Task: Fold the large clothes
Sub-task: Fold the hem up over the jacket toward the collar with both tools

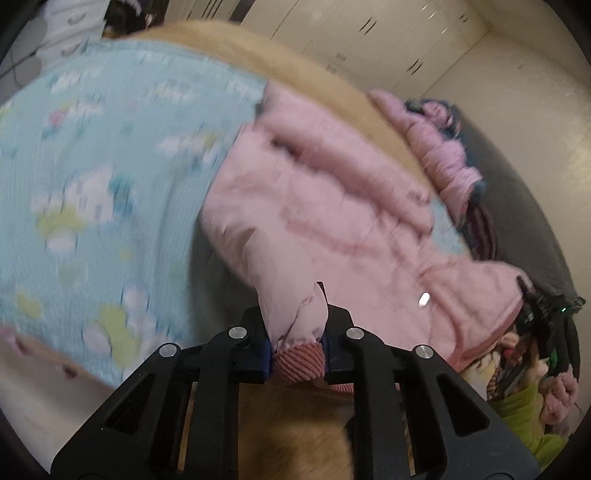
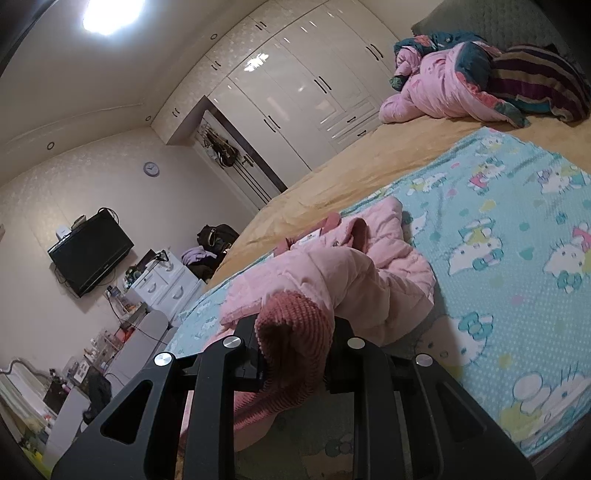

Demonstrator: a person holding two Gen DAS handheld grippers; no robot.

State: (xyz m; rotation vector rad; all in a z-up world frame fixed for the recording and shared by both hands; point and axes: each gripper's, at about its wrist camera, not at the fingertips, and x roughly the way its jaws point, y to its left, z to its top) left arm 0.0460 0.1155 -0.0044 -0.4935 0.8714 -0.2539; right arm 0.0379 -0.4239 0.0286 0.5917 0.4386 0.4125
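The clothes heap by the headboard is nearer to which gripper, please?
Likely right: the right gripper grips a cuff on the heap's side; the left gripper grips the other cuff, farther off.

Upper centre I see a white wardrobe; a ceiling light glares upper left. Left of frame, a wall television with a small round clock above right. Striped blanket heaped upper right. White drawers below the television.
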